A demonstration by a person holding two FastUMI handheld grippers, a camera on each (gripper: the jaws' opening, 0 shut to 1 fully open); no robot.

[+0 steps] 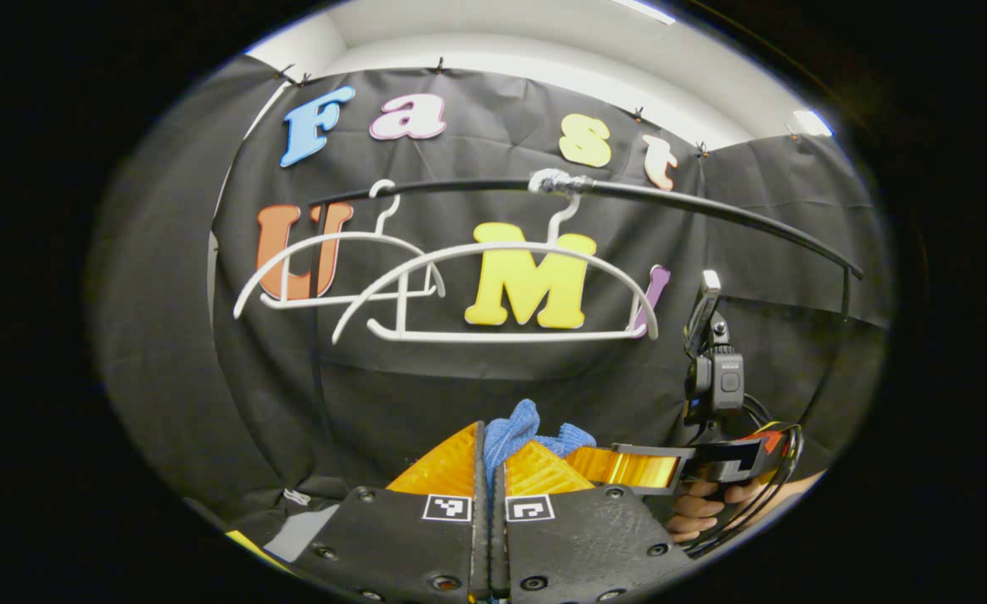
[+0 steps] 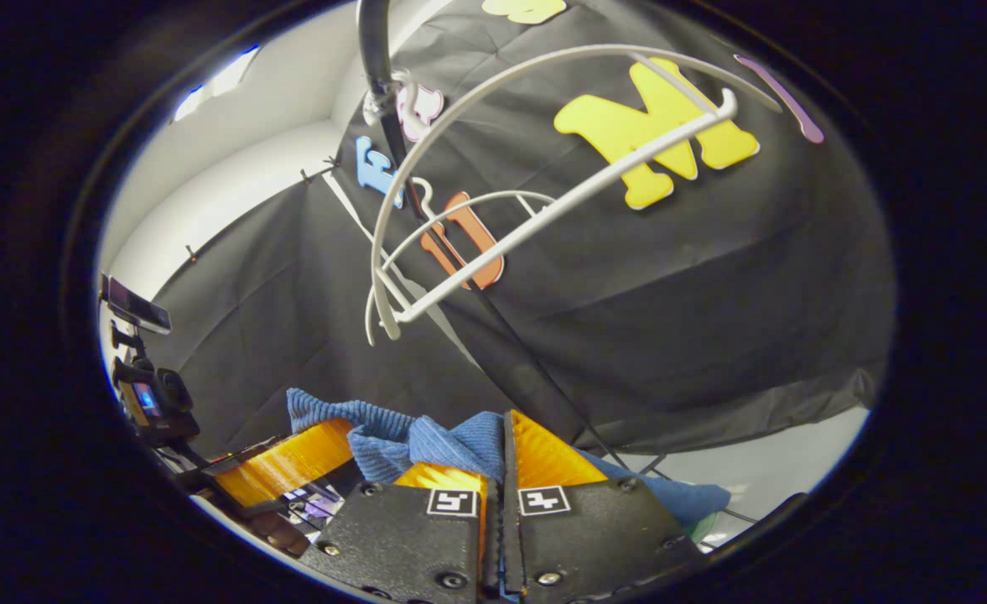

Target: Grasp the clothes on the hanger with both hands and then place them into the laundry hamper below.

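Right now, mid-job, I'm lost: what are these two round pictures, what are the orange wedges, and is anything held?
Each picture comes from a camera riding on a hand-held gripper, looking along its two orange fingers. In the left gripper view, the left gripper is shut on the blue garment; the other gripper and the hand holding it show to its right. In the right gripper view, the right gripper pinches the same cloth. Two bare white hangers hang from the black rail, so the garment is already off them. I cannot see the hamper here.
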